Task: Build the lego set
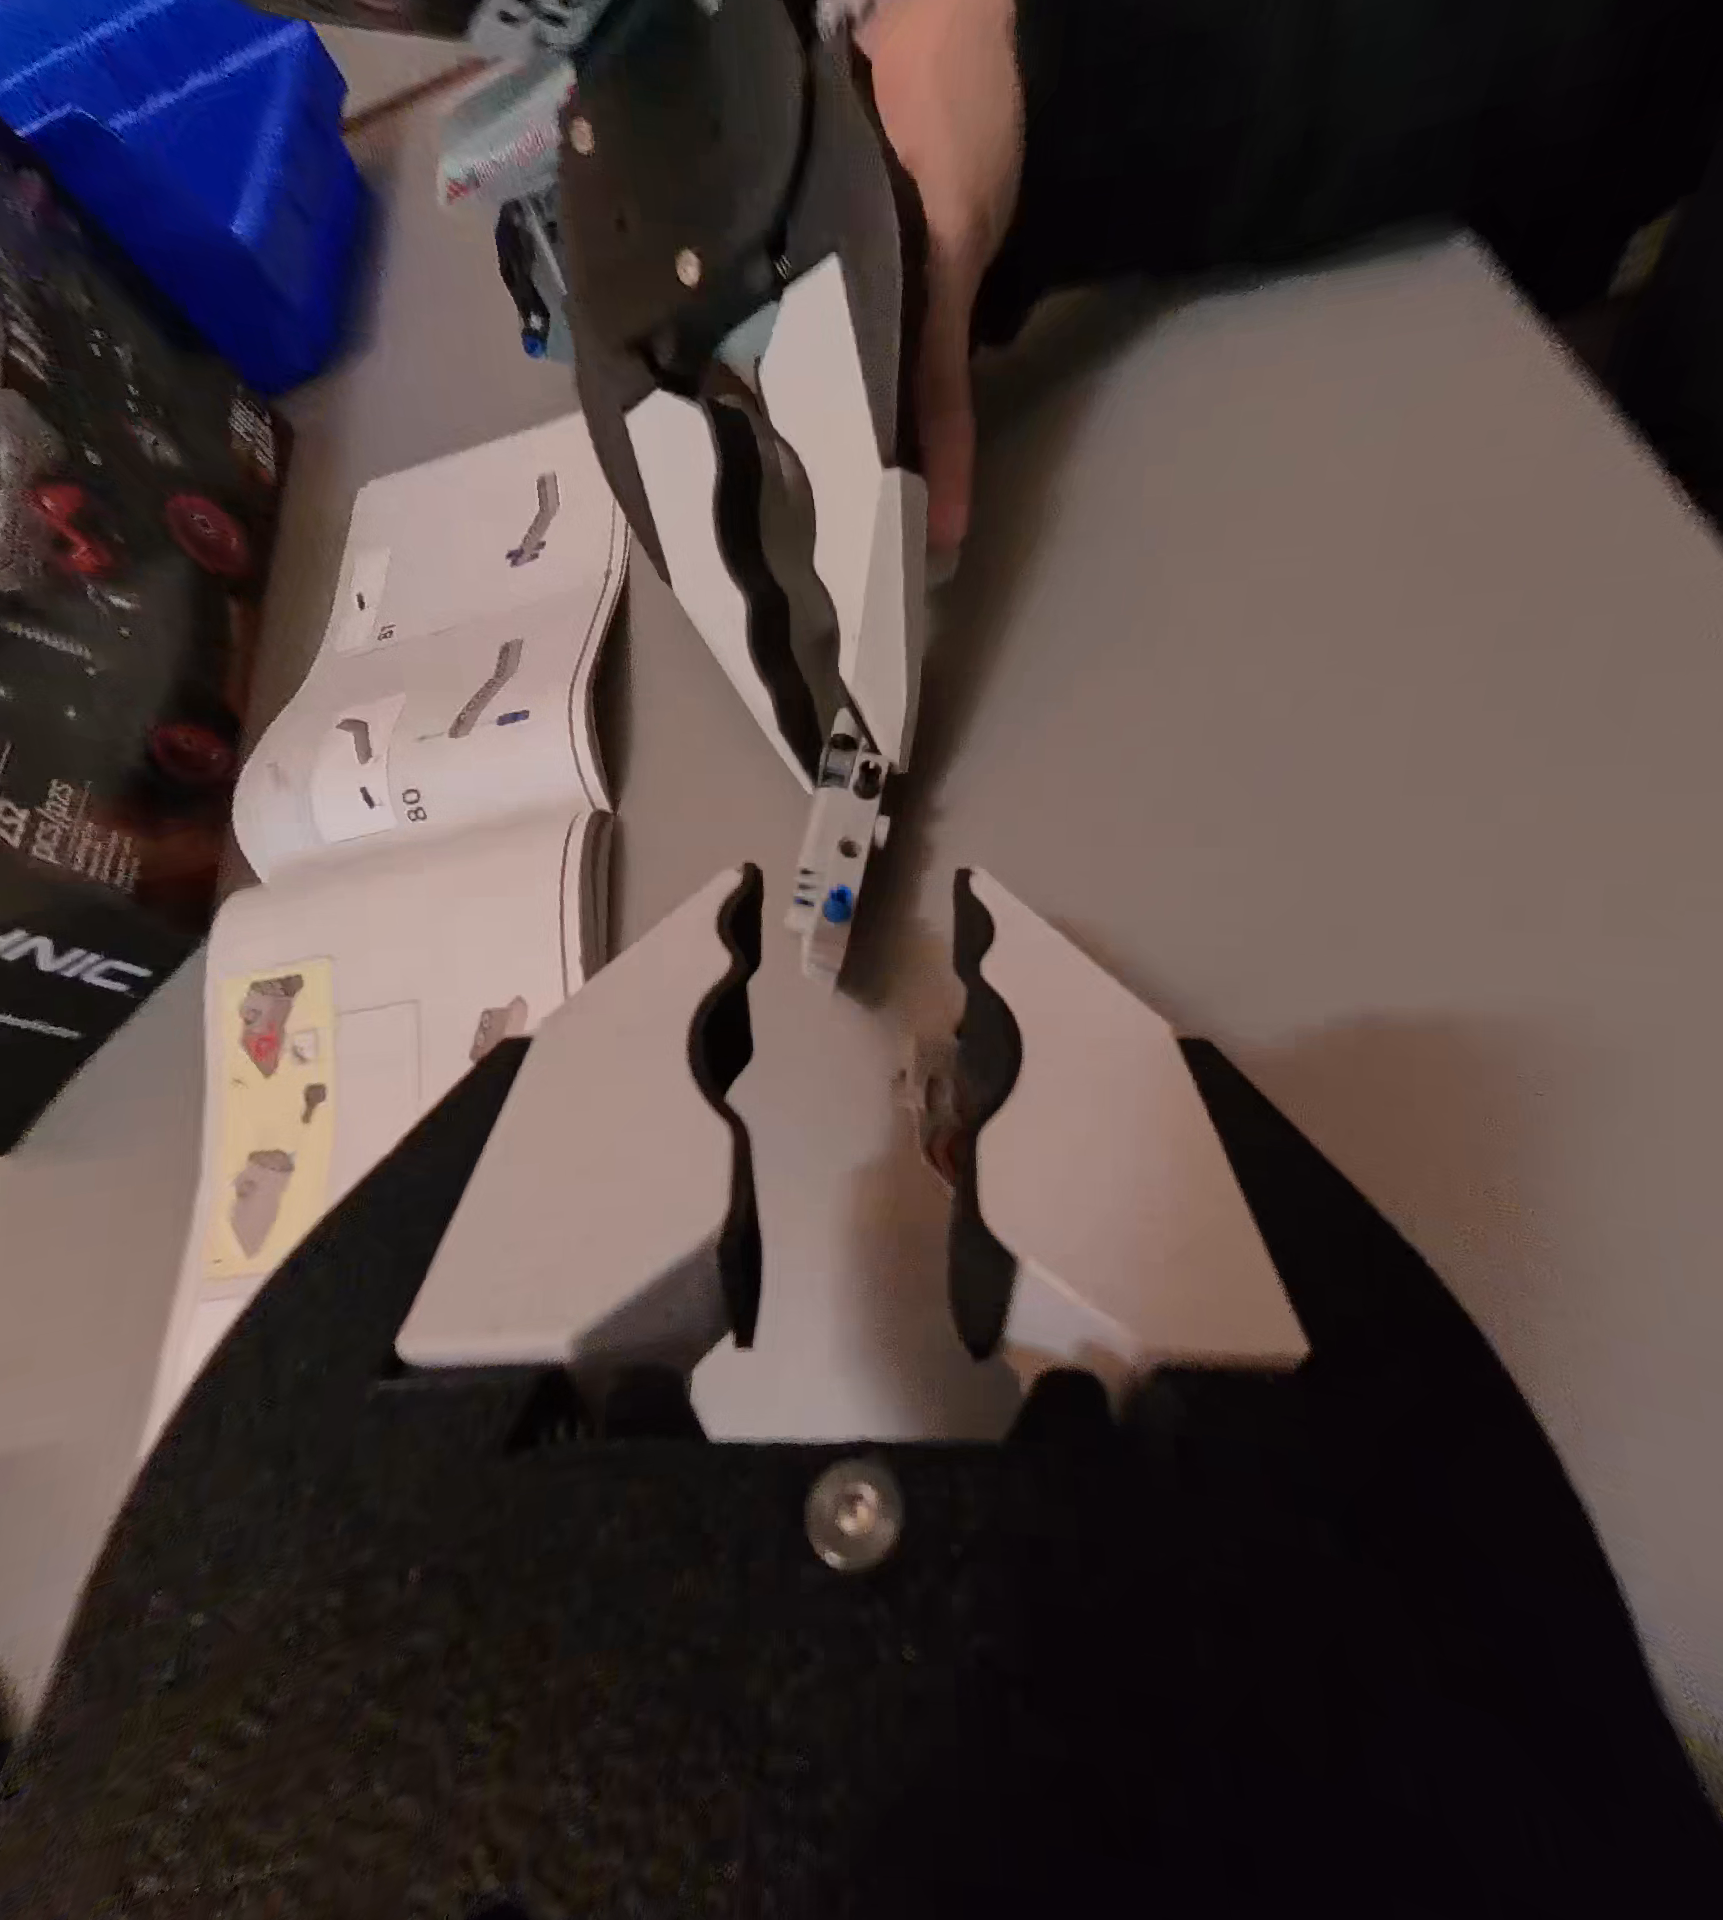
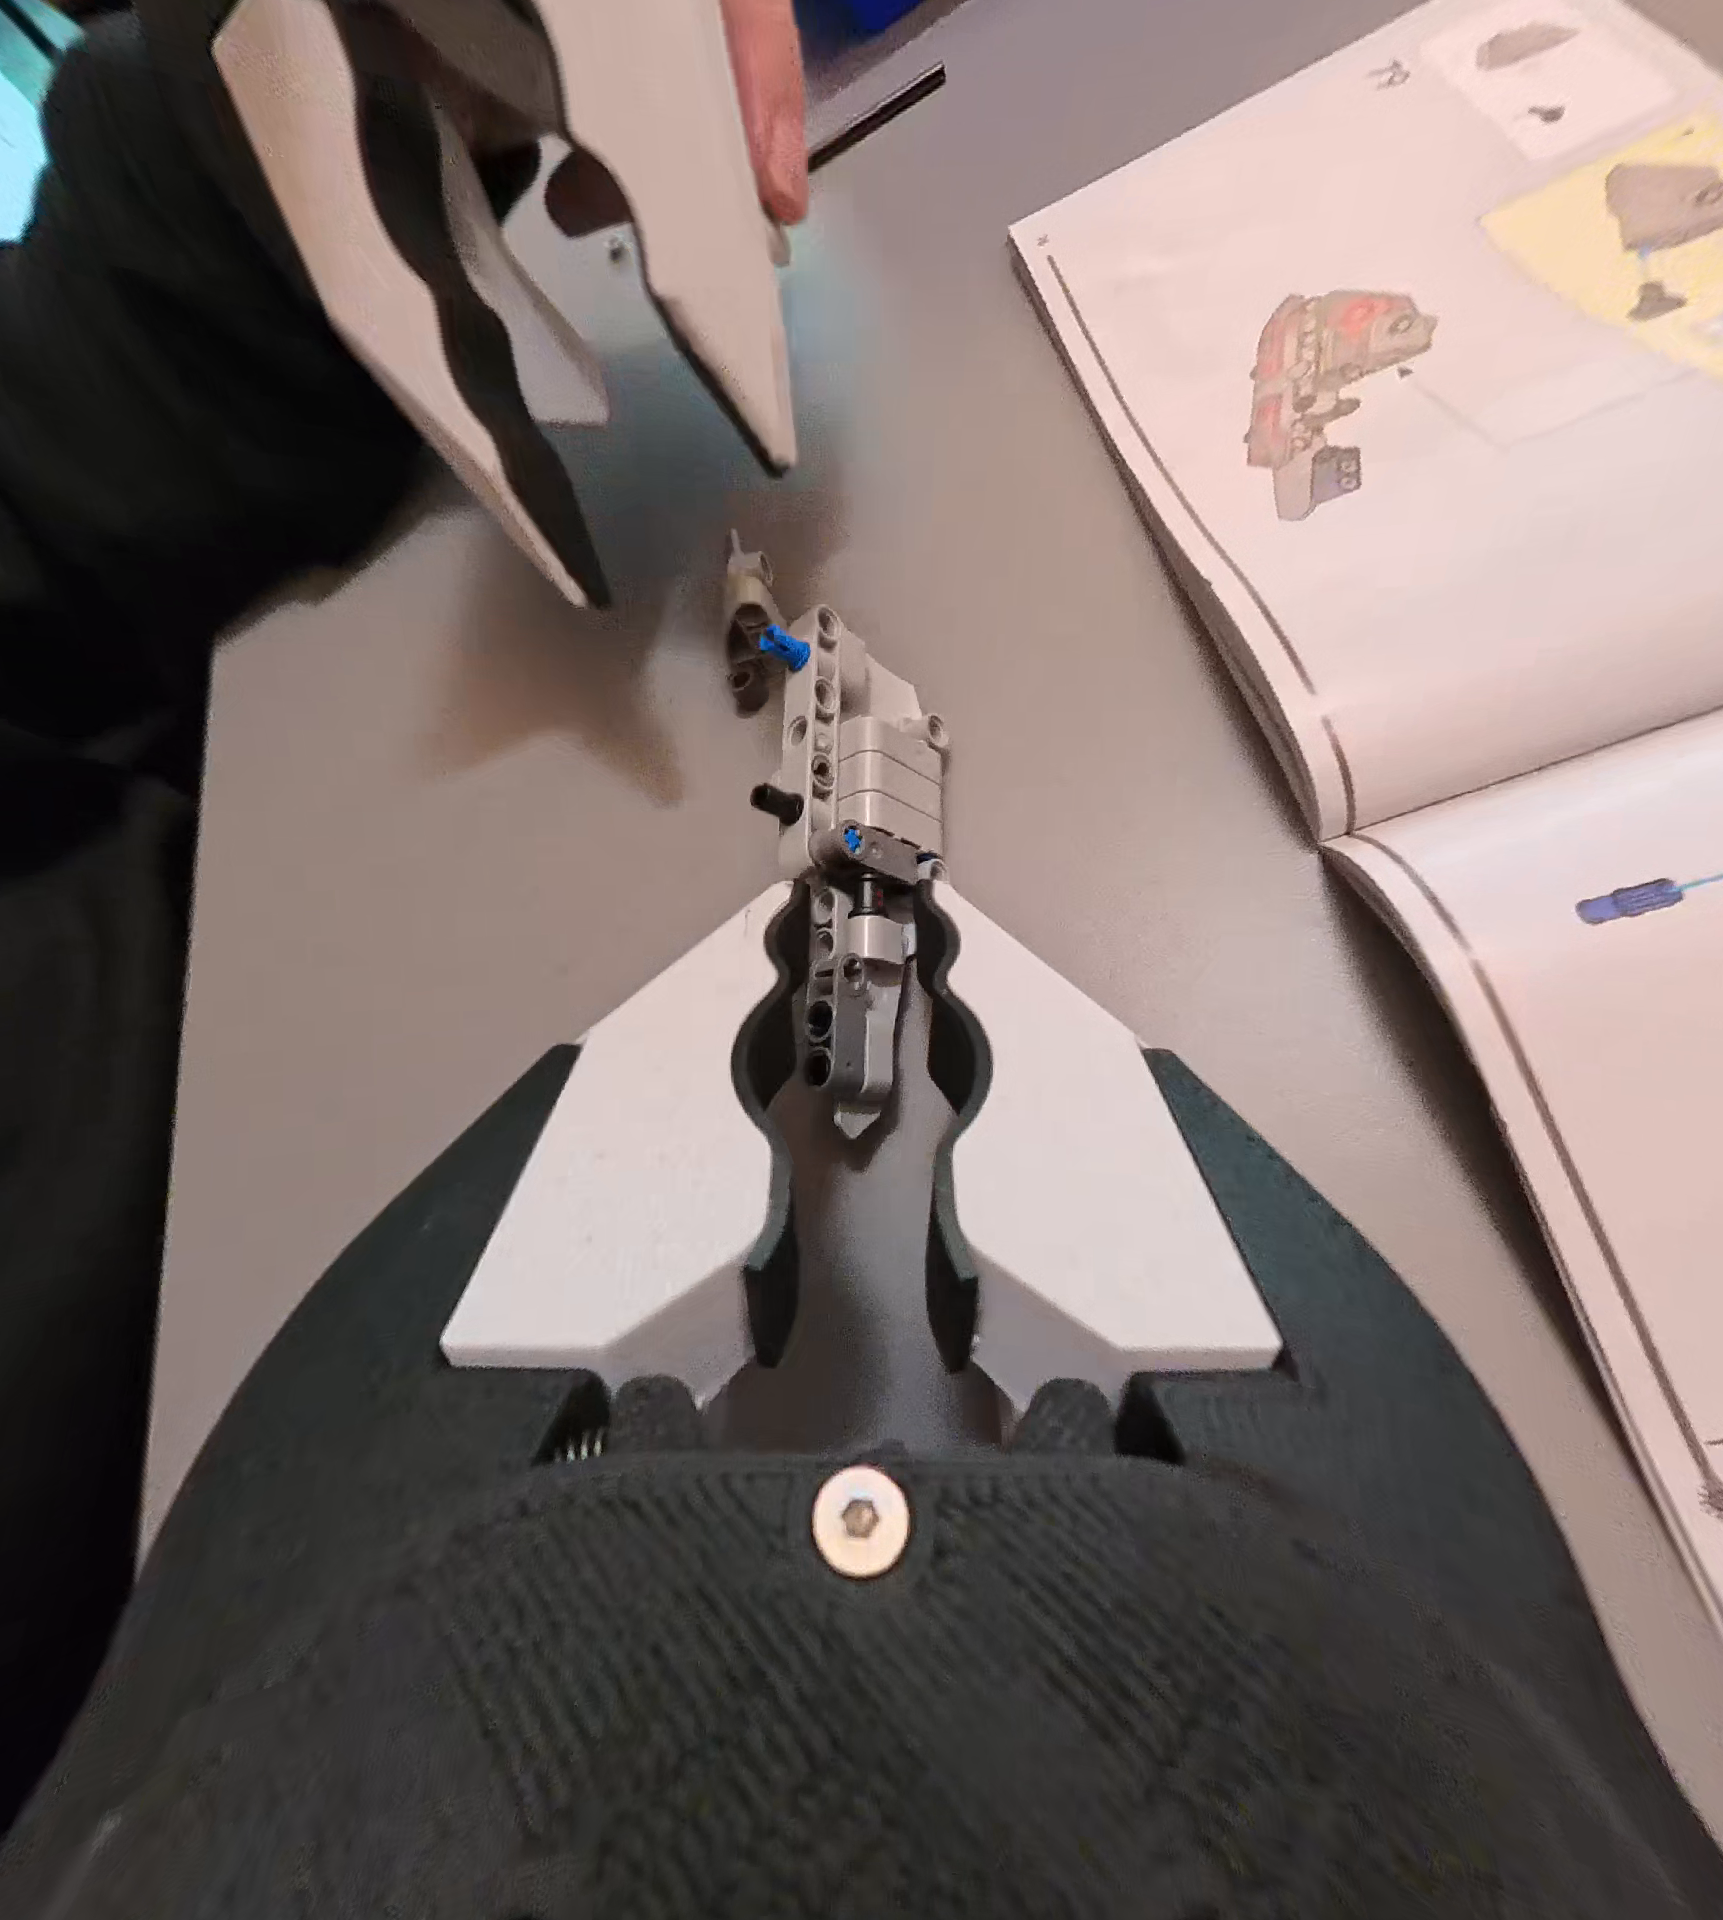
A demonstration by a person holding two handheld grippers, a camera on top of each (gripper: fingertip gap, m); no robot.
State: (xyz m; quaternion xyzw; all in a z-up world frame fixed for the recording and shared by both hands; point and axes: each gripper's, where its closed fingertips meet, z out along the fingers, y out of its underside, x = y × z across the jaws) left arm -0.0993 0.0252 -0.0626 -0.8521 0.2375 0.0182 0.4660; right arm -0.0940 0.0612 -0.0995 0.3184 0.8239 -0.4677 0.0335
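While the right gripper clamps the grey lego assembly at frame centre above the bench, the left gripper, spread wide and empty at upper left, seems about to seat the loose grey piece with a blue pin.

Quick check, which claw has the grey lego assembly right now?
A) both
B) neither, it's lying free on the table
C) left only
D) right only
D: the right claw is shut on the grey lego assembly, while the left claw is open with nothing between its fingers.
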